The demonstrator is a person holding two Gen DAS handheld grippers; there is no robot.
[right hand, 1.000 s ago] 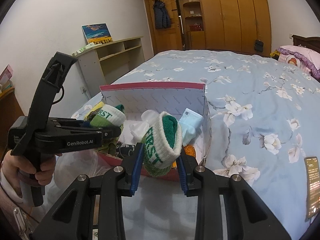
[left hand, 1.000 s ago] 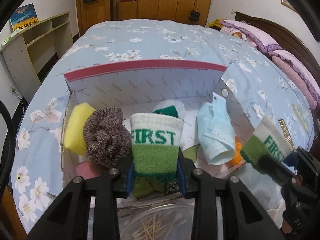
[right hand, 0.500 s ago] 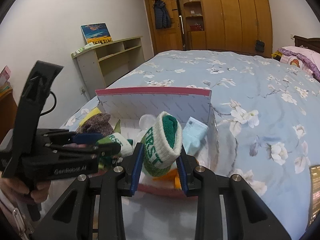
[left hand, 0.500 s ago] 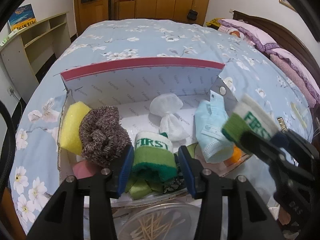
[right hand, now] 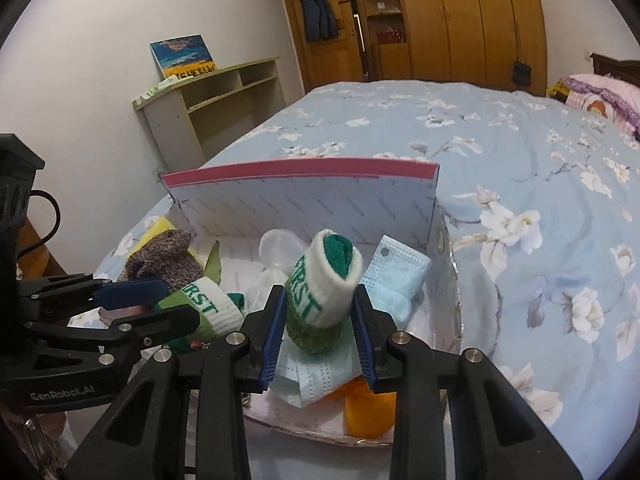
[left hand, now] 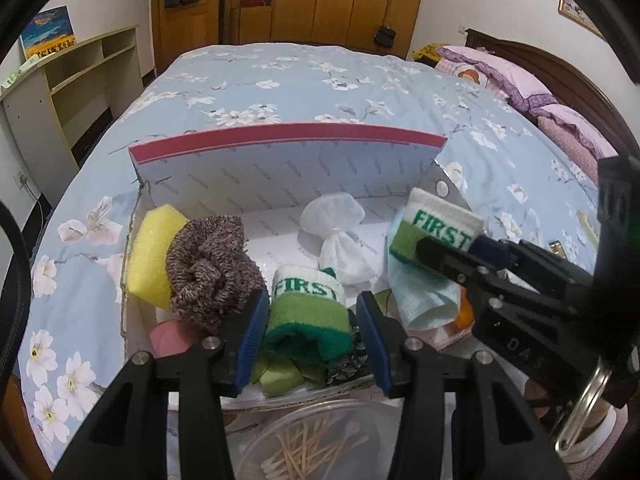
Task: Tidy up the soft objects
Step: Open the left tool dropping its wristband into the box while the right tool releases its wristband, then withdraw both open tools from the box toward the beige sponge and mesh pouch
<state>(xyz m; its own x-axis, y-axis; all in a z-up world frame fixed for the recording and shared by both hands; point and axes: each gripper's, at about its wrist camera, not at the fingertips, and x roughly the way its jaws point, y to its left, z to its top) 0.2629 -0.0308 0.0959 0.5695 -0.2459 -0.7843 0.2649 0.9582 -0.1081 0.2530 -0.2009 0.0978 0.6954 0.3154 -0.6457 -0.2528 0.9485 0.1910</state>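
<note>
An open white box with a pink rim (left hand: 288, 136) (right hand: 300, 168) lies on the bed. My left gripper (left hand: 310, 320) holds a green and white "FIRST" wristband (left hand: 306, 308) low at the box's front edge; it also shows in the right wrist view (right hand: 200, 312). My right gripper (right hand: 318, 320) is shut on a second "FIRST" wristband (right hand: 320, 288) (left hand: 436, 232) over the box's right side, above a blue face mask (right hand: 396, 276) (left hand: 420, 300).
In the box lie a yellow sponge (left hand: 154, 252), a brown knit roll (left hand: 208, 268), a white tied pouch (left hand: 336, 236), a pink item (left hand: 172, 338) and an orange object (right hand: 368, 412). A clear dish of toothpicks (left hand: 308, 444) sits in front. Floral bedding surrounds the box.
Both grippers have lowered their wristbands toward the box. The left one sank to the front edge; the right one moved in over the face mask.
</note>
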